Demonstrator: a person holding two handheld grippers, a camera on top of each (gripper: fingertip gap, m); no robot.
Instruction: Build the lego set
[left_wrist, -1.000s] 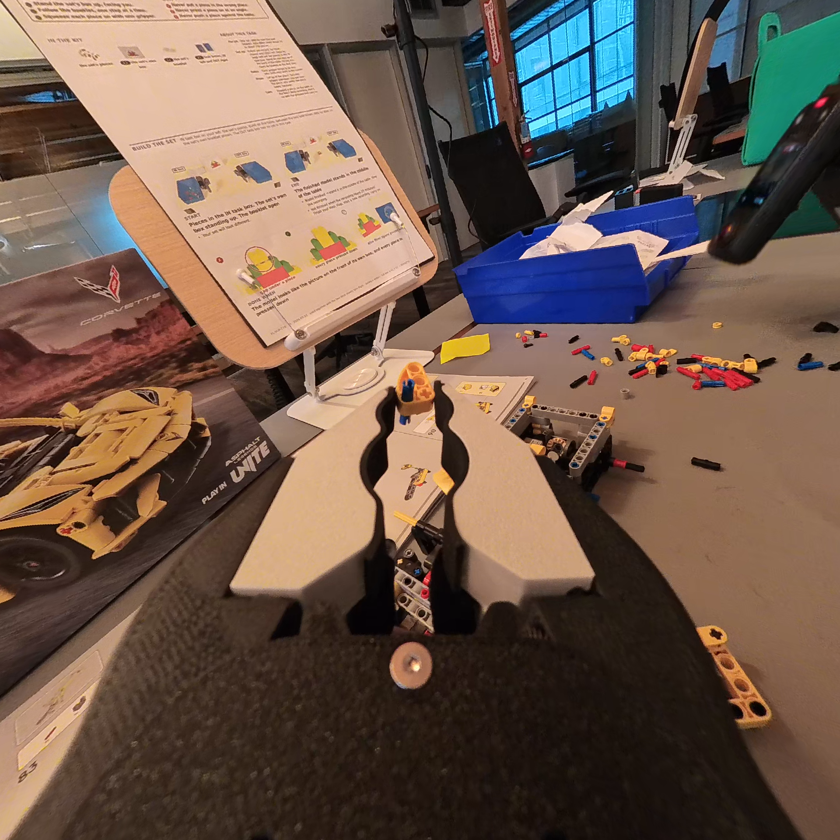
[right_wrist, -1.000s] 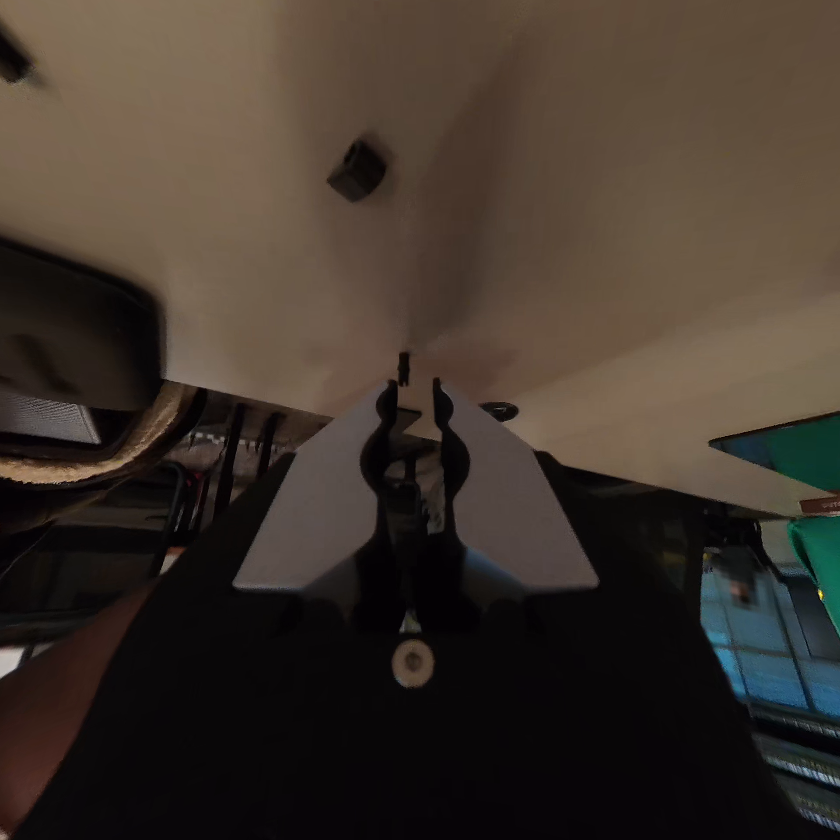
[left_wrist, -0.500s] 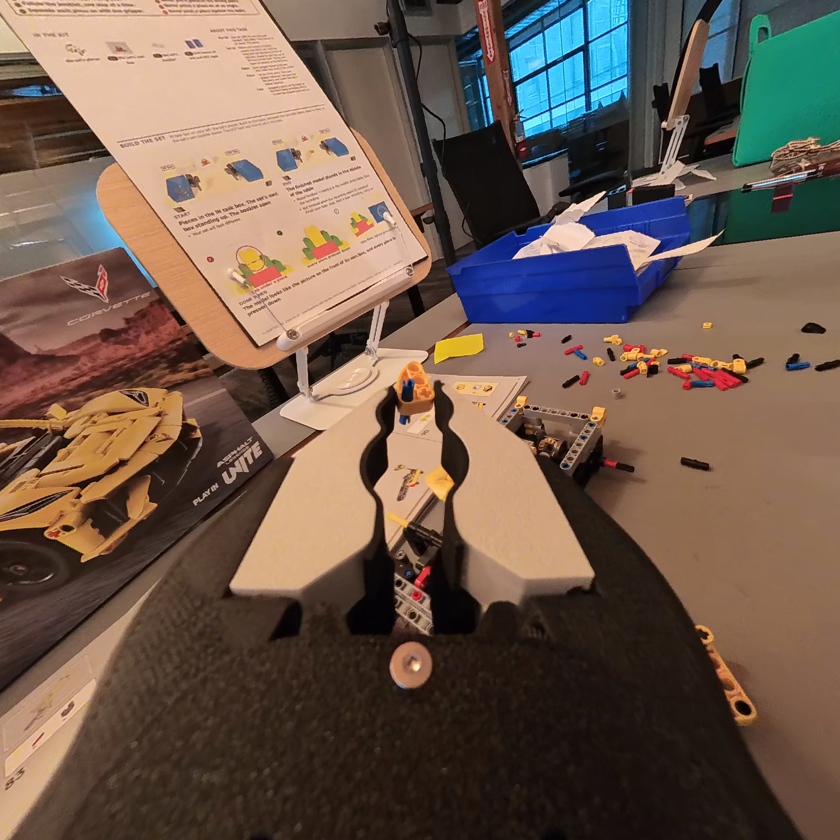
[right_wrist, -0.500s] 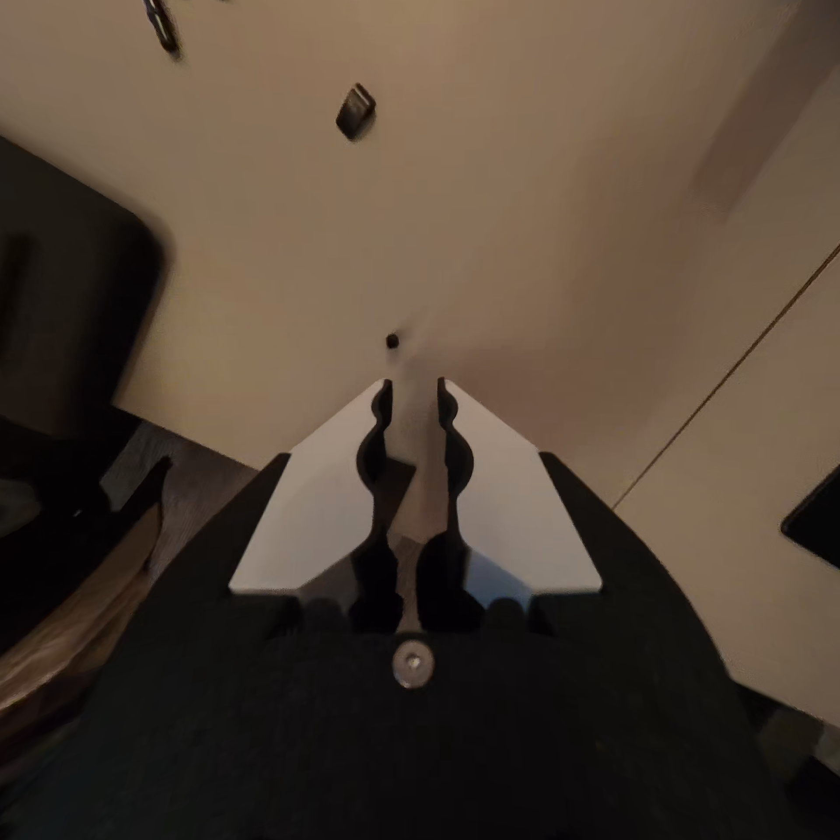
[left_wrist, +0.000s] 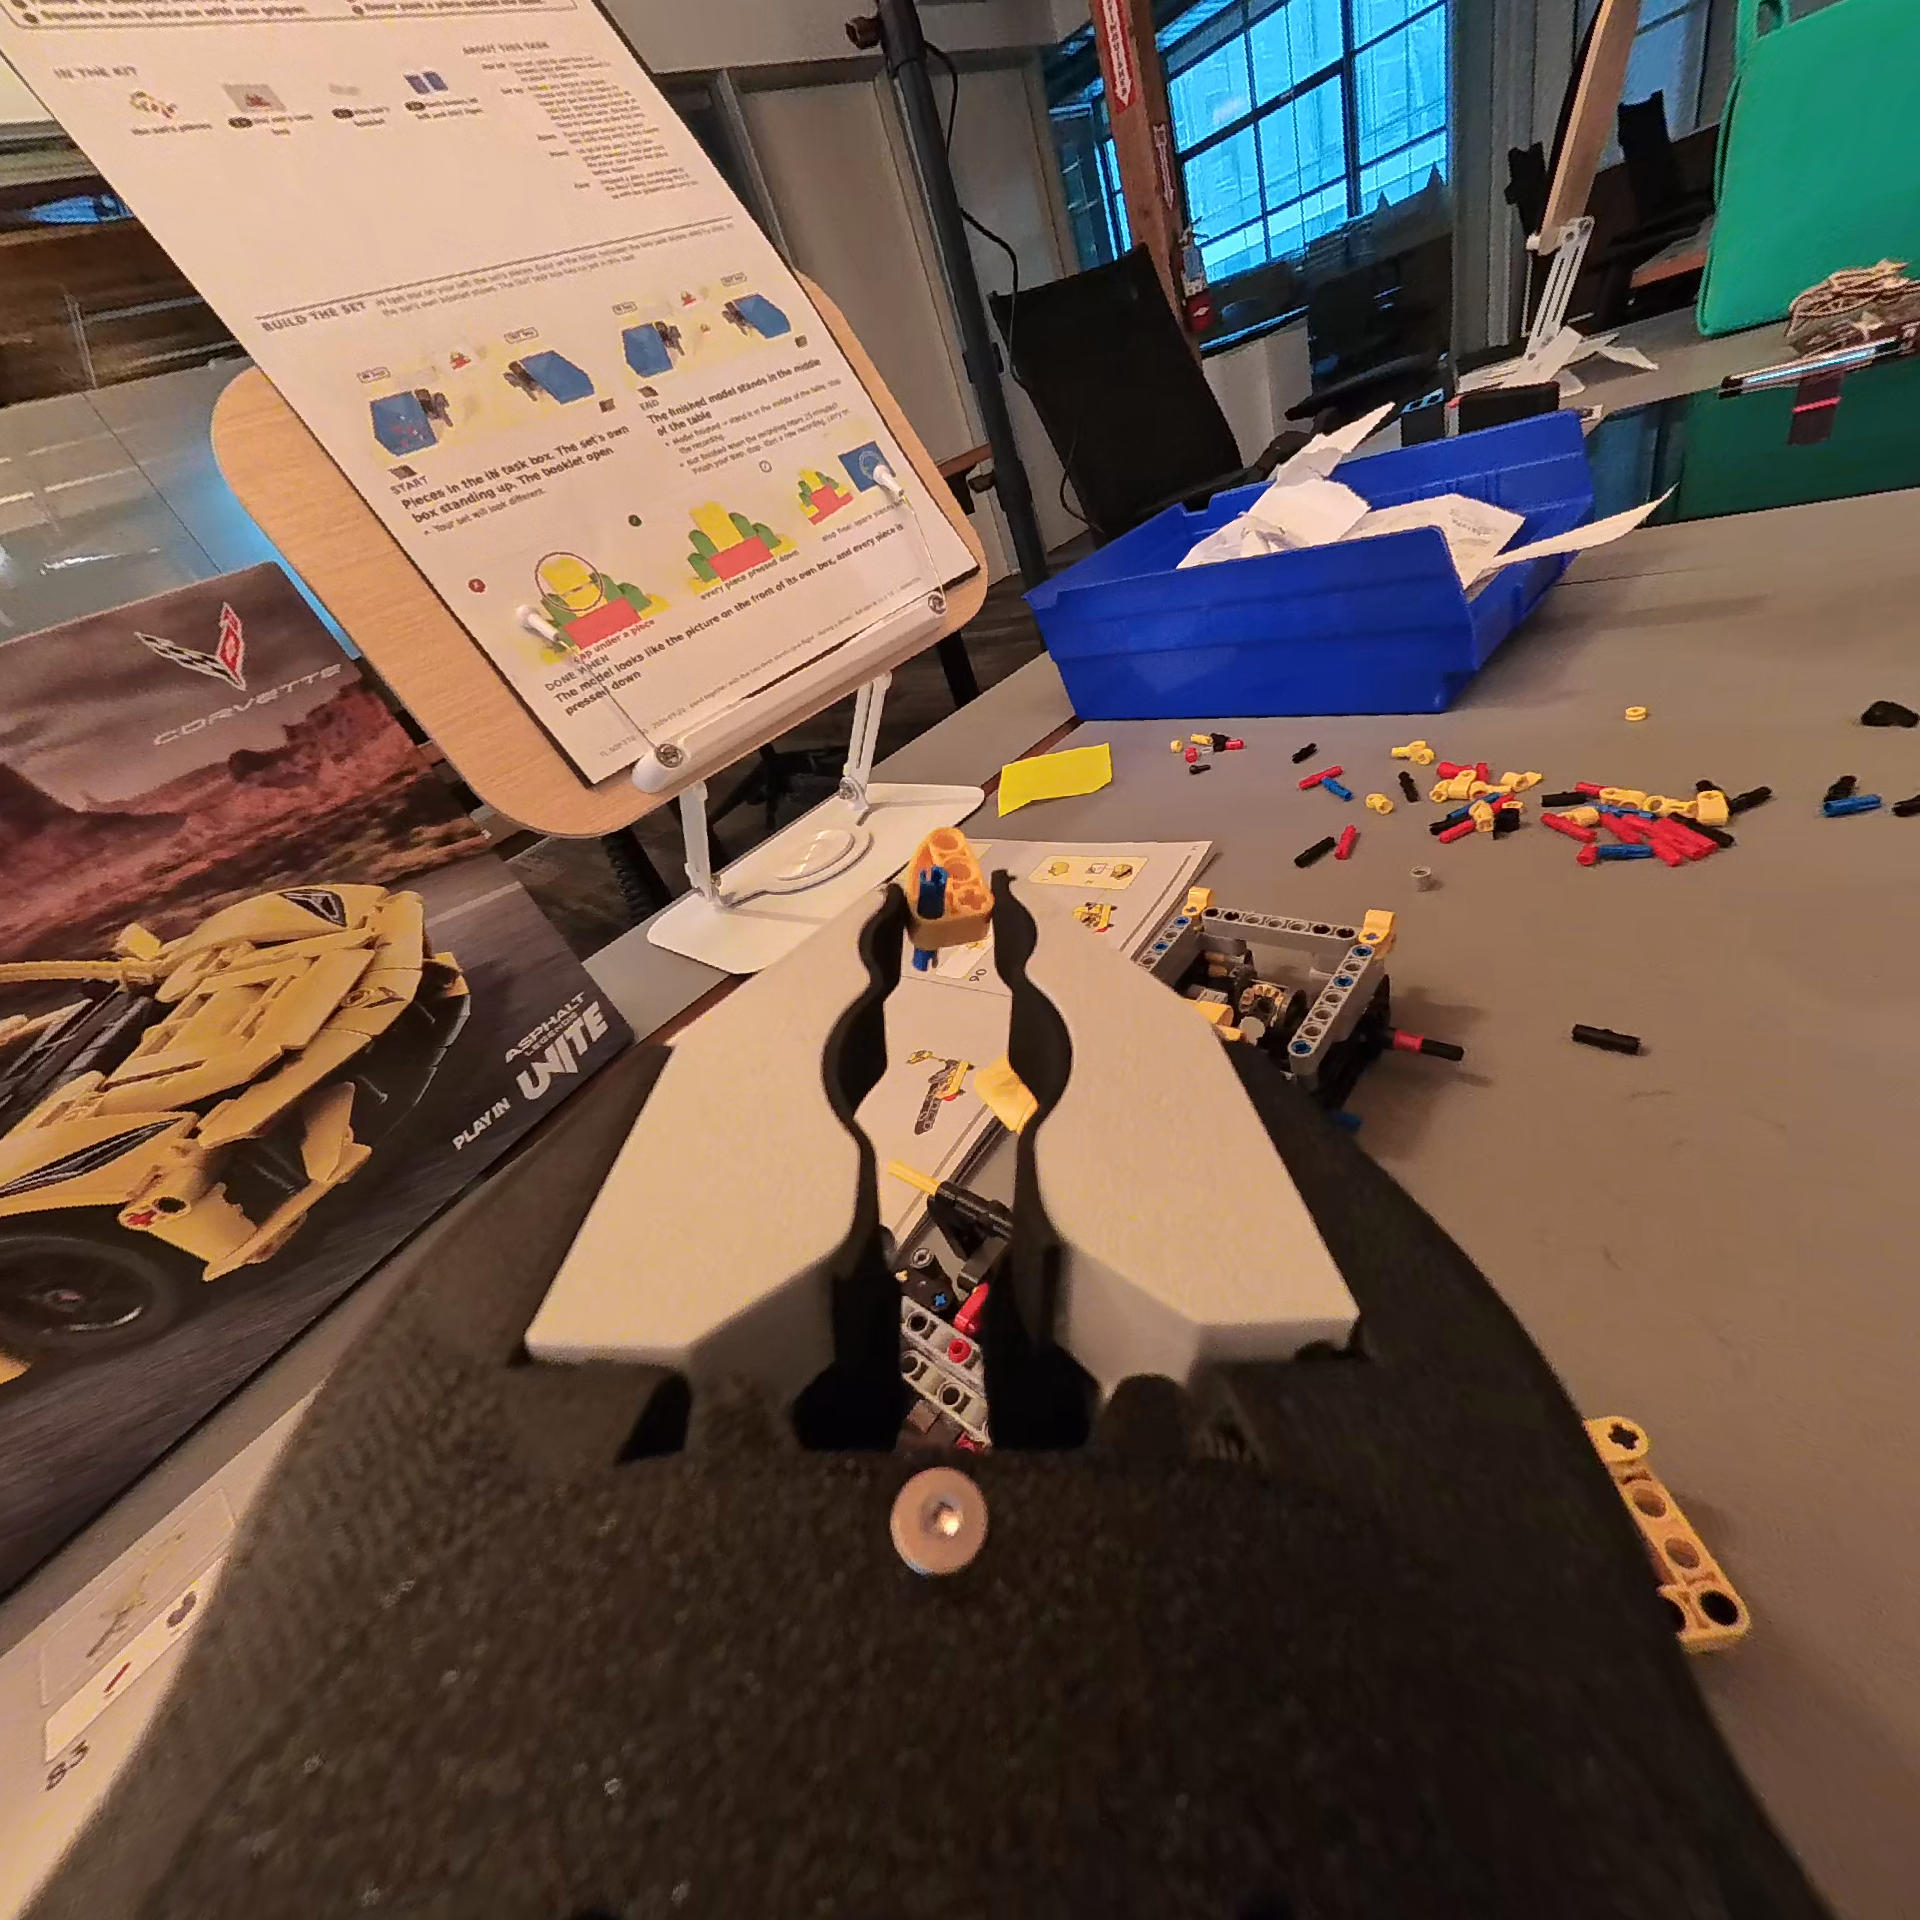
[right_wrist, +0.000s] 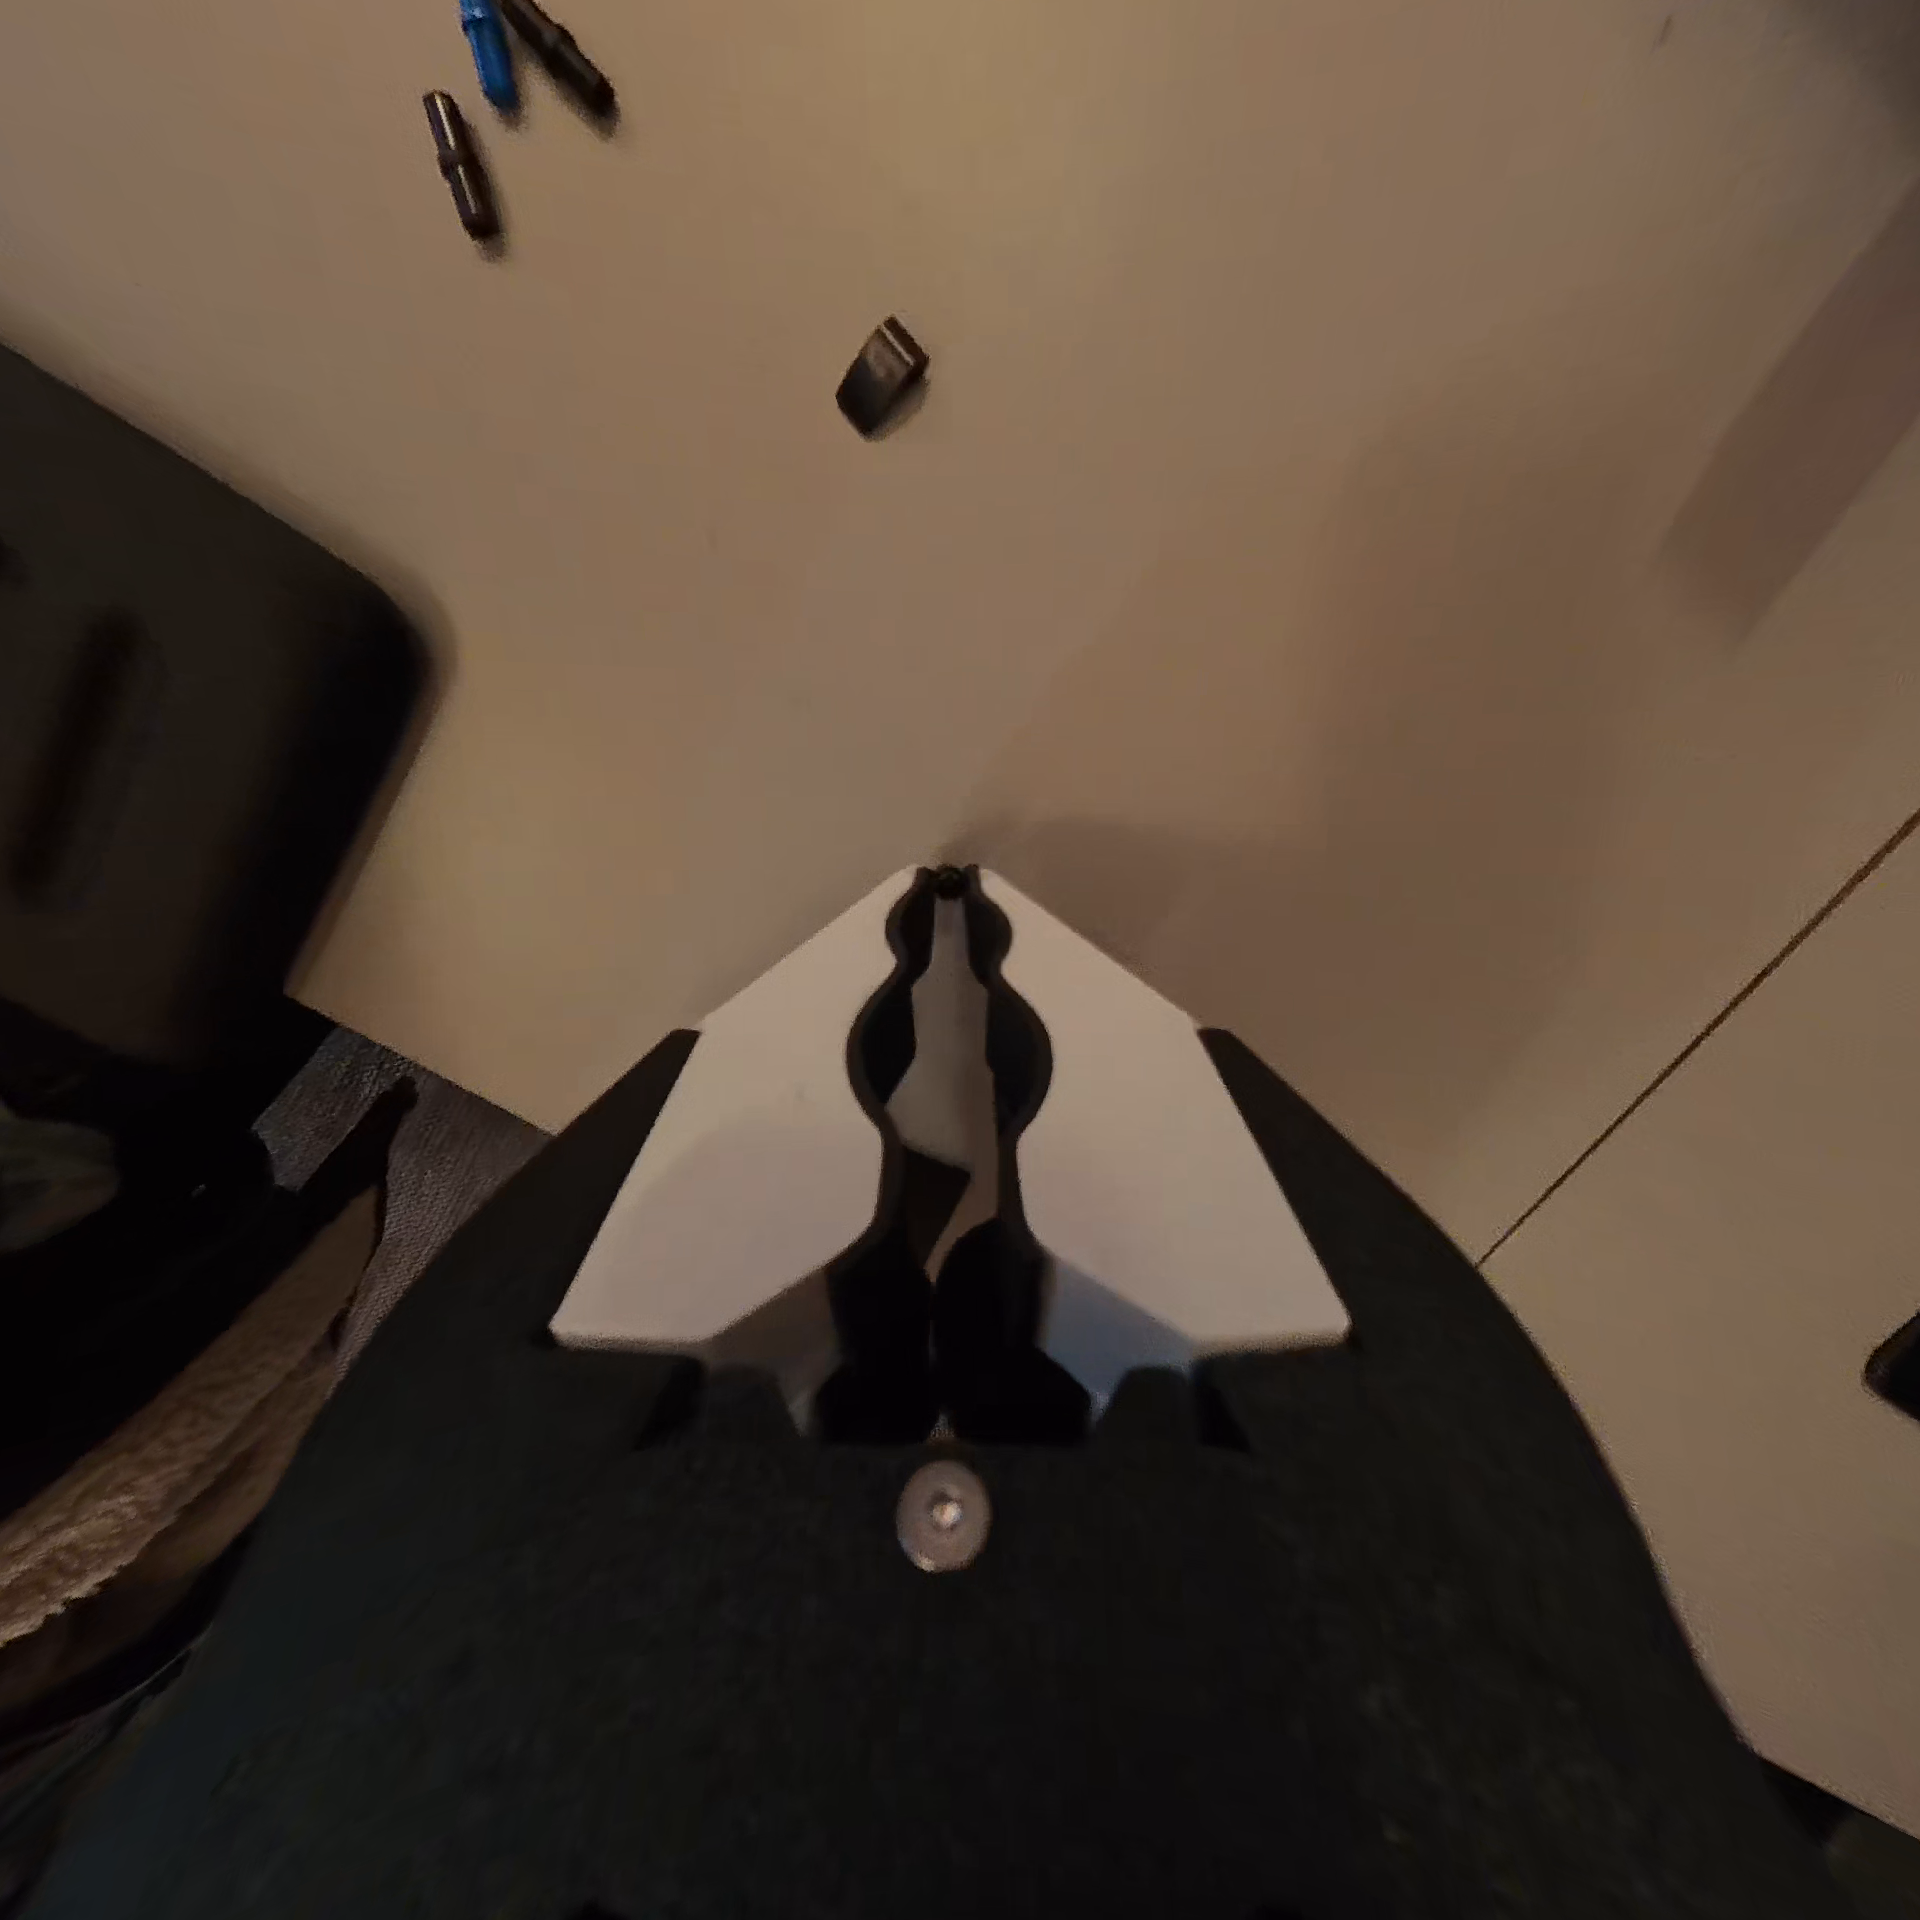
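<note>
My left gripper (left_wrist: 948, 902) is shut on a small yellow-orange lego piece (left_wrist: 951, 896) with a blue pin in it, held above the open instruction booklet (left_wrist: 1101, 883). A grey lego frame assembly (left_wrist: 1283, 982) lies on the grey table (left_wrist: 1662, 1195) just right of it. A pile of red, blue, yellow and black pins (left_wrist: 1600, 810) lies farther right. My right gripper (right_wrist: 948, 881) points down at the table (right_wrist: 1143, 468) and is shut on a small black pin (right_wrist: 949, 883) at its fingertips.
A blue bin (left_wrist: 1299, 623) with crumpled paper stands at the back. An instruction sheet on a stand (left_wrist: 499, 343) and the set's box (left_wrist: 208, 987) are at the left. A yellow beam (left_wrist: 1668, 1532) lies near right. Loose black pins (right_wrist: 462, 166), a blue pin (right_wrist: 486, 52) and a black piece (right_wrist: 881, 374) lie ahead of the right gripper. Left tips to right tips: about 50 cm.
My right gripper moved down over the black pin and closed on it; its jaws were apart half a second ago. The left gripper stayed nearly still with its piece.
</note>
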